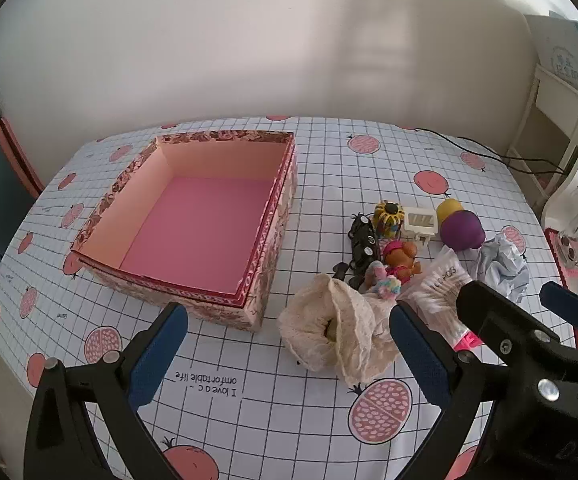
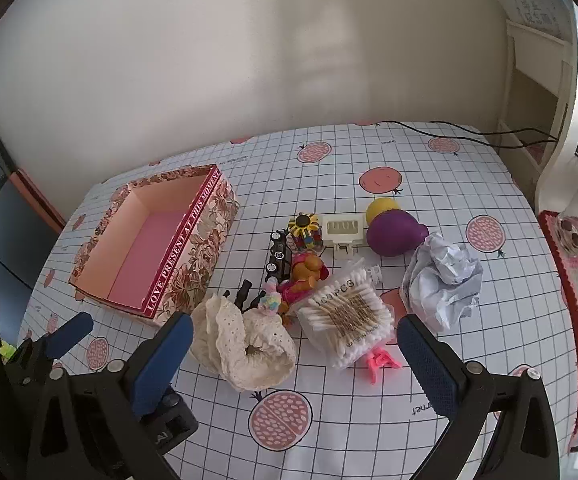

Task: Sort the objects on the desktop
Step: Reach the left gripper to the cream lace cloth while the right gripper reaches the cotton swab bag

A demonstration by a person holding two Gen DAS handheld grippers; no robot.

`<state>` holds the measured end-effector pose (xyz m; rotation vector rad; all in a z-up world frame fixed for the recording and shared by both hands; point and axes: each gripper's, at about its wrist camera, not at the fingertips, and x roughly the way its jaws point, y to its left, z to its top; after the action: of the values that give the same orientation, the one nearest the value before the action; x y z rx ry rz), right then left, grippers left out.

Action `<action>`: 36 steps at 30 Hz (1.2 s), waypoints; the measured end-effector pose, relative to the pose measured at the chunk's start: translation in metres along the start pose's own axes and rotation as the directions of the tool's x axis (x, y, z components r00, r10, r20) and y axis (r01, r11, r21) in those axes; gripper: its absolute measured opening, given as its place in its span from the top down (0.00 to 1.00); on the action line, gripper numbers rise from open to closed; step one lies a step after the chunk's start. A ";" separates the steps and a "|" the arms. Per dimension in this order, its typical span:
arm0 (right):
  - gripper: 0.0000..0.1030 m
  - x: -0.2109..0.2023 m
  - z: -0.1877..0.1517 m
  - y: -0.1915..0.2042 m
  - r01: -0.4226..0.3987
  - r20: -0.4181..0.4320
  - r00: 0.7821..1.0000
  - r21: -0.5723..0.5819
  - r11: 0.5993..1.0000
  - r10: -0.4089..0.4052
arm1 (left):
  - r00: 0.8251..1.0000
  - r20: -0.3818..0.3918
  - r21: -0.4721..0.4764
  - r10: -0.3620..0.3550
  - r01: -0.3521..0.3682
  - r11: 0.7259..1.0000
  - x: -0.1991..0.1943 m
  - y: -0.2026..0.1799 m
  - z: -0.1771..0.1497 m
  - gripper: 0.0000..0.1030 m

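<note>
A: Counter [image 2: 429,184] cloth: white, black grid, pink-red pomegranate prints. Box [image 2: 193,240]?

B: Pink inside, brown floral outside, red band with white lettering. Scrunchie [image 2: 245,344] is cream eyelet lace.

A: Toys?

B: Purple ball [image 2: 395,234], yellow one [image 2: 381,208] behind it, black toy car [image 2: 279,258], orange-and-pink doll [image 2: 307,276]. Paper wad [image 2: 443,280] white-grey. Both claws: black, blue pads [image 1: 419,354].

On the flowered box [image 2: 193,256] beside my left fingers I read "LOVE PRESENT AT THIS MOMENT" along its red rim band. The cotton swab pack [image 2: 345,320], right of that box, says "100 PCS" and "MADE IN CHINA". The tablecloth [image 1: 209,384] before the box reads "I love a comfortable life".
</note>
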<state>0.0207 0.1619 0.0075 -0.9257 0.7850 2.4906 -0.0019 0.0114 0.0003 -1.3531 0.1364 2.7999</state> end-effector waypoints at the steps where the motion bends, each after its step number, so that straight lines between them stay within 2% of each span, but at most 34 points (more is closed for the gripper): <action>1: 0.00 -0.001 0.006 -0.003 0.055 0.065 0.996 0.113 0.992 -0.062 | 1.000 0.017 -0.011 -0.021 0.021 1.000 -0.001 0.007 0.002 0.02; 8: 0.00 0.005 0.007 -0.010 0.028 0.051 0.998 0.137 0.990 -0.035 | 0.999 0.012 0.001 -0.049 0.049 0.999 0.009 -0.008 0.004 0.02; 11: 0.00 0.003 0.014 -0.019 0.013 0.081 0.996 0.159 0.987 -0.026 | 0.996 0.011 -0.003 -0.083 0.083 0.997 0.013 -0.012 0.011 0.02; 14: 0.00 -0.001 0.020 -0.033 0.000 0.094 0.995 0.217 0.976 -0.021 | 0.993 0.021 -0.039 -0.112 0.113 0.993 0.017 -0.017 0.019 0.01; 16: 0.00 -0.004 0.024 -0.050 -0.017 0.110 0.994 0.286 0.958 -0.015 | 0.991 0.000 -0.065 -0.135 0.135 0.989 0.019 -0.017 0.024 0.01; 18: 0.00 -0.007 0.028 -0.064 0.012 0.112 0.992 0.324 0.946 -0.051 | 0.985 -0.001 -0.102 -0.175 0.174 0.980 0.020 -0.016 0.032 0.01; 21: 0.00 -0.013 0.028 -0.083 0.065 0.116 0.987 0.360 0.931 -0.114 | 0.983 -0.020 -0.118 -0.185 0.181 0.976 0.031 -0.017 0.044 0.01; 23: 0.00 -0.012 0.026 -0.092 0.095 0.104 0.984 0.379 0.921 -0.144 | 0.980 -0.075 -0.143 -0.183 0.171 0.975 0.044 -0.017 0.050 0.01; 27: 0.00 0.000 0.022 -0.104 0.073 0.064 0.992 0.425 0.902 -0.110 | 0.971 -0.129 -0.183 -0.200 0.175 0.968 0.056 -0.016 0.043 0.01; 32: 0.00 0.018 0.021 -0.090 0.101 0.002 0.994 0.366 0.925 -0.110 | 0.944 -0.221 -0.268 -0.244 0.182 0.946 0.073 -0.013 0.028 0.02; 36: 0.00 0.024 0.020 -0.087 0.119 -0.016 0.992 0.369 0.922 -0.122 | 0.946 -0.253 -0.258 -0.201 0.134 0.957 0.080 -0.012 0.021 0.03</action>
<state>0.0379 0.2450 -0.0285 -0.7999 1.1110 2.1357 -0.0677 0.0247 -0.0503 -1.7135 -0.3070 2.5352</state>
